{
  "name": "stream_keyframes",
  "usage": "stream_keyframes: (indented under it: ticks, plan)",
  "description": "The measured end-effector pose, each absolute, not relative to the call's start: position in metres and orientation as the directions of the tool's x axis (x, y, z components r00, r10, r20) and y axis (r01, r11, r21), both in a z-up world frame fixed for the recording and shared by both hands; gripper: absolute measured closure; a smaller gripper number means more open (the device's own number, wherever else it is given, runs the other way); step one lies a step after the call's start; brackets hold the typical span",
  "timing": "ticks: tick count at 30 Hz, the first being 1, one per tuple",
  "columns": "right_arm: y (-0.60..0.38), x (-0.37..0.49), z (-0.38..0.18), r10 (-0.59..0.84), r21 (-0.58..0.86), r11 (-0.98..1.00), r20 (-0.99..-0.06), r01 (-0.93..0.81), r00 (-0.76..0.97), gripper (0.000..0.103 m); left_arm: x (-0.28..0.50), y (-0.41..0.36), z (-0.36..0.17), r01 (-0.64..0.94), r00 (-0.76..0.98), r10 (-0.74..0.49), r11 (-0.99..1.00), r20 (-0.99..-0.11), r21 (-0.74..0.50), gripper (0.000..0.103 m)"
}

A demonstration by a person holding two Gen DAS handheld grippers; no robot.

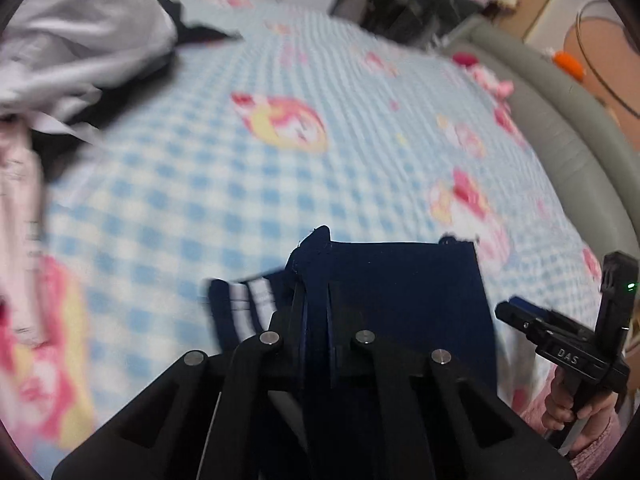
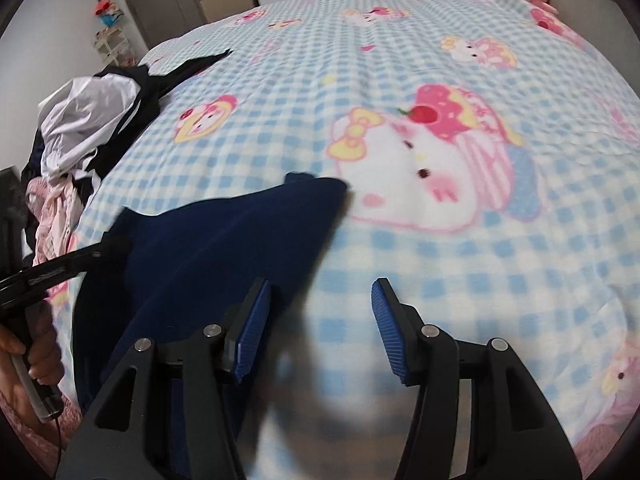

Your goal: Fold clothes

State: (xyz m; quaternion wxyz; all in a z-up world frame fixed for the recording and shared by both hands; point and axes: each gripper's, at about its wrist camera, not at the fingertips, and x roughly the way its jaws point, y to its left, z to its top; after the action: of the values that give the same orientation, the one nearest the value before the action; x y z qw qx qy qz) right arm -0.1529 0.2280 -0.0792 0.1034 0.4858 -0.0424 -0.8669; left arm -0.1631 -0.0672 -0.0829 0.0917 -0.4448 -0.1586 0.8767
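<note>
- Dark navy soft-fabric garment with white stripes on one edge [image 1: 400,280] lies low centre of the left wrist view, on the blue-and-white checked fleece blanket with pink cartoon-cat prints [image 1: 224,184] covering the bed.
- Right wrist view: same garment sits lower left, spread flat-ish, one corner reaching toward the big cat print.
- Left gripper [image 1: 316,280]: jaws pinched nearly together on the garment's near edge; cloth bunches up between the fingers.
- Right gripper [image 2: 320,316]: jaws about half apart, blue ribbed pads [image 2: 384,320] showing, nothing between them. Bare blanket below; garment edge just beside its left finger.
- Handling, my read: light, limp, no stiffness. It will sag and drape once lifted, and may drag on the fleece. Not fragile, and ribbed pads should hold it without slipping.
- Grip point, my read: right gripper should take the near edge or corner on its own side, so both grippers hold one hem taut.
- Heap of white, black and pink crumpled clothes [image 1: 80,48], upper left in both views, well apart from the garment.
- Writing: "DAS" readable on the right gripper body, lower right of the left wrist view. Nothing else legible.
</note>
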Motion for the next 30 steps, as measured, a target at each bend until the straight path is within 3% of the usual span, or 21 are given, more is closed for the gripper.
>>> stream_keyframes:
  ticks: [5, 10, 12, 14, 15, 18, 21, 24, 26, 30]
  plan:
    - [0.243, -0.161, -0.077, -0.196, 0.173, -0.981, -0.839, 0.093, -0.508, 0.046, -0.159, -0.098, -0.107, 0.064, -0.53, 0.294, -0.922, -0.795, -0.383, 0.094]
    - [0.226, -0.178, -0.085, -0.203, 0.166, -0.979, -0.851, 0.119, -0.484, 0.046, -0.164, -0.088, -0.132, 0.042, -0.482, 0.251, -0.95, -0.839, -0.308, 0.088]
    - [0.214, -0.176, -0.083, -0.226, 0.175, -0.973, -0.842, 0.148, -0.491, 0.046, -0.162, -0.087, -0.117, 0.024, -0.5, 0.245, -0.955, -0.831, -0.295, 0.069]
    - [0.207, -0.174, -0.085, -0.234, 0.178, -0.971, -0.841, 0.158, -0.488, 0.046, -0.153, -0.091, -0.089, 0.052, -0.597, 0.139, -0.976, -0.79, -0.211, 0.056]
    - [0.205, -0.174, -0.087, -0.232, 0.177, -0.971, -0.844, 0.159, -0.484, 0.046, -0.148, -0.089, -0.078, 0.059, -0.635, 0.104, -0.982, -0.766, -0.182, 0.057]
    - [0.211, -0.176, -0.091, -0.208, 0.176, -0.978, -0.847, 0.112, -0.489, 0.046, -0.144, -0.053, -0.06, -0.134, -0.637, 0.268, -0.962, -0.723, -0.238, 0.058]
    - [0.223, -0.179, -0.094, -0.169, 0.177, -0.984, -0.847, 0.033, -0.505, 0.046, -0.153, -0.007, -0.083, -0.255, -0.564, 0.267, -0.956, -0.781, -0.143, 0.058]
    - [0.231, -0.185, -0.095, -0.103, 0.13, -0.991, -0.862, -0.02, -0.497, 0.046, -0.169, -0.011, -0.127, -0.155, -0.492, 0.131, -0.986, -0.861, -0.061, 0.06]
    - [0.23, -0.191, -0.099, -0.011, 0.035, -0.998, -0.88, -0.042, -0.474, 0.046, -0.17, -0.029, -0.14, -0.11, -0.475, 0.191, -0.981, -0.859, -0.158, 0.063]
    - [0.218, -0.197, -0.103, -0.089, 0.083, -0.996, -0.883, 0.033, -0.46, 0.043, -0.171, -0.041, -0.14, -0.108, -0.482, 0.249, -0.968, -0.84, -0.226, 0.064]
